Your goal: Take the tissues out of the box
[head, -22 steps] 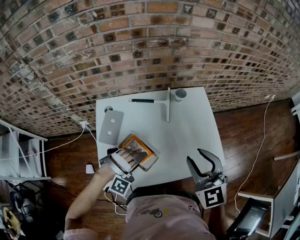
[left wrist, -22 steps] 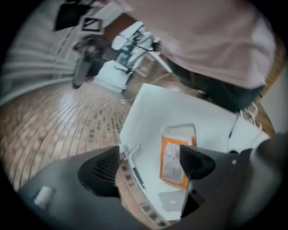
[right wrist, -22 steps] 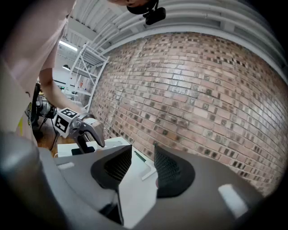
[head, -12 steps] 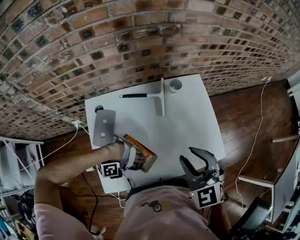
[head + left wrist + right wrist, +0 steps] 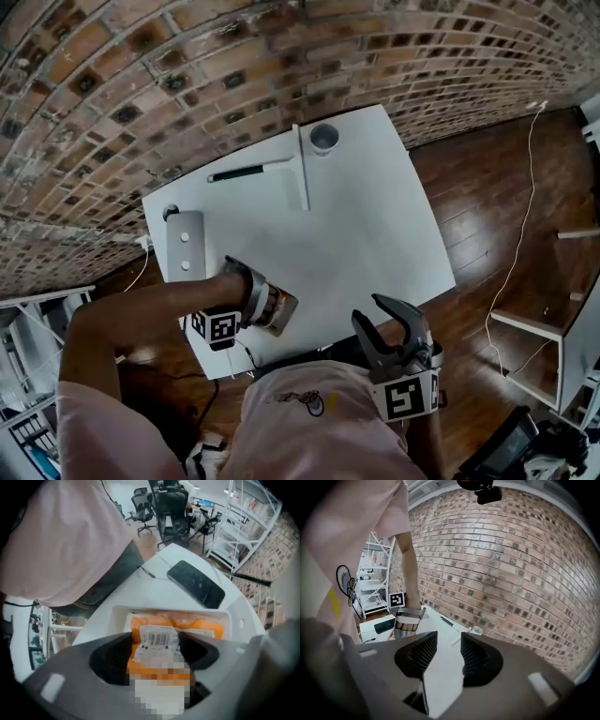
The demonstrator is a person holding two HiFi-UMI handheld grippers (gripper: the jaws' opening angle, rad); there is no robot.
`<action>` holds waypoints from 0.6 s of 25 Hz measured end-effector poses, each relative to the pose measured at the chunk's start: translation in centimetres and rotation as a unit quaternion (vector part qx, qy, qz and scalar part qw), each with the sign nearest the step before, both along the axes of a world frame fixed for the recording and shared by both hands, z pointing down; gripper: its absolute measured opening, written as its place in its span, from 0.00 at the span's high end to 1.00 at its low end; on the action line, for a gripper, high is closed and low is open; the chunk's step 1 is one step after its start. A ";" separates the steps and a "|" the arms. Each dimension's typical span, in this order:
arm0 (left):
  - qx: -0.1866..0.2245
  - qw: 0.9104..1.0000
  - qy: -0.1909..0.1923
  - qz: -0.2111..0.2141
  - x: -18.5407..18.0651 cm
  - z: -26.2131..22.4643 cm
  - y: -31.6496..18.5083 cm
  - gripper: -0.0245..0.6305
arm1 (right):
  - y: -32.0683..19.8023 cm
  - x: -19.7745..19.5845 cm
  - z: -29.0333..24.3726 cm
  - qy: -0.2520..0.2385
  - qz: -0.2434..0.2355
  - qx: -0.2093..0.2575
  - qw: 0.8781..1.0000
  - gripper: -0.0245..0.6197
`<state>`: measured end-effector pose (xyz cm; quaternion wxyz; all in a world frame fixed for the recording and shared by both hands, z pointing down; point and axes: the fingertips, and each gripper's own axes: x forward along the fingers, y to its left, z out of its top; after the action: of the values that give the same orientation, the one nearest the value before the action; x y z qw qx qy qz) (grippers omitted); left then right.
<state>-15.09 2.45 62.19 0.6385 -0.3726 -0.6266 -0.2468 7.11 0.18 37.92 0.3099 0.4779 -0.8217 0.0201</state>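
Left gripper view shows the left gripper (image 5: 154,639) pointing down into the box (image 5: 227,618), its jaws closed against the two sides of the orange tissue pack (image 5: 197,625). The barcode label sits pinched up between them. The pack lies inside the white open-topped box and does not appear to have been lifted clear of it. A dark phone (image 5: 196,583) lies on the table just beyond the box. Head view places the box at the near-left corner of the white table (image 5: 356,216), with the person's left hand over it. A grey flat device (image 5: 185,242) lies just beyond on the left edge, and a cup (image 5: 324,137) stands well apart at the far edge below the brick wall (image 5: 141,75). Right gripper (image 5: 449,639) is held off the near-right edge of the table with its jaws spread and nothing between them, taking no part. Assessment: the step in hand is the grasp on the pack, and removal is not yet done. The next move calls for a straight upward lift that keeps the pinch firm. The soft wrapper may slip, or the light box may rise with the pack. The free right gripper could steady the box.
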 end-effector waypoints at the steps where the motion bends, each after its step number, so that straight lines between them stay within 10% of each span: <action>1: -0.008 1.000 -0.025 -0.007 -0.1 0.3 0.2 0.47 | 0.3 0.3 0.5 0.000 0.005 -0.006 1.000 0.74; 7: -0.082 0.983 -0.153 -0.057 -0.8 0.8 1.9 0.47 | 1.6 -1.6 5.4 -0.024 -0.008 -0.066 0.998 0.75; 15: -0.113 0.974 -0.154 -0.122 -0.2 -0.5 2.5 0.61 | 3.3 -10.1 18.0 -0.049 -0.109 -0.165 0.979 0.75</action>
<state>-15.29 4.98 61.71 0.4528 -0.4737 -0.6910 -0.3051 -2.95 3.51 55.93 0.3447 0.3256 -0.8684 0.1448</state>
